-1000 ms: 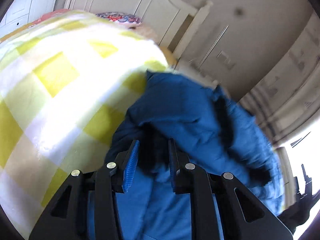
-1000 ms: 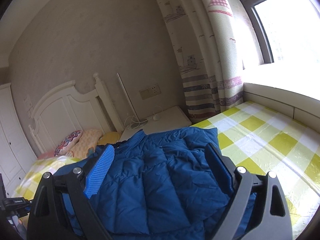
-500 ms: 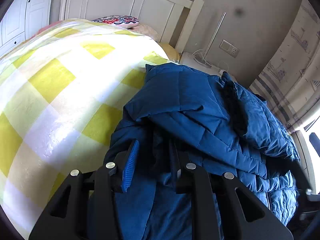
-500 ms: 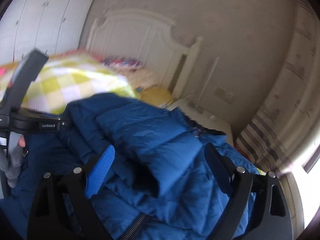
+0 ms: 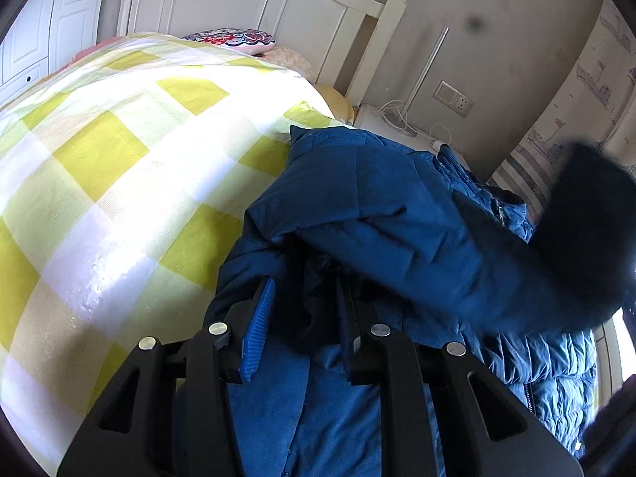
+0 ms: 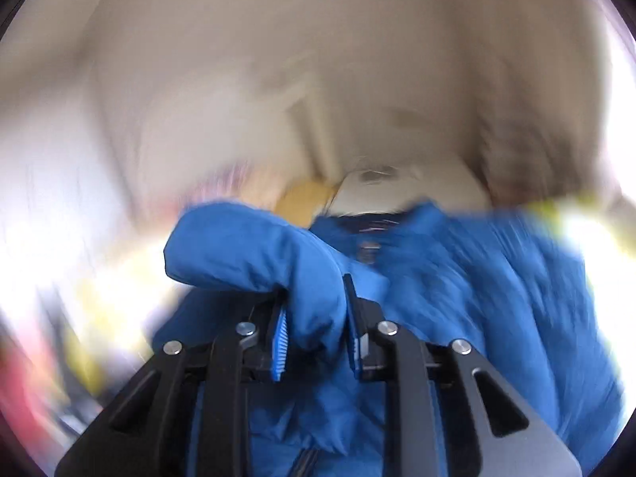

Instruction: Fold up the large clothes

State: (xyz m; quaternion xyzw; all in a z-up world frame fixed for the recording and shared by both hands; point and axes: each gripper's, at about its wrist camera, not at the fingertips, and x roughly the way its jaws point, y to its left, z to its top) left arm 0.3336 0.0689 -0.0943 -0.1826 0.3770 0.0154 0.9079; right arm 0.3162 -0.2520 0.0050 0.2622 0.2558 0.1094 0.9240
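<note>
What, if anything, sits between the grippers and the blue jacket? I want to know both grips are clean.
Nothing visible does. The left gripper is shut on a dark fold of the blue jacket, and the right gripper is shut on a puffy fold of it, fabric directly between the fingers.

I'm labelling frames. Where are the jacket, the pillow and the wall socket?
jacket [image 5: 381,206]: left wrist view, folded upper panel.
pillow [image 5: 234,37]: left wrist view, patterned top.
wall socket [image 5: 453,97]: left wrist view, plate.

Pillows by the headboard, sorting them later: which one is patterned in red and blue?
The topmost pillow, against the white headboard; the pillow below it looks pale.
</note>
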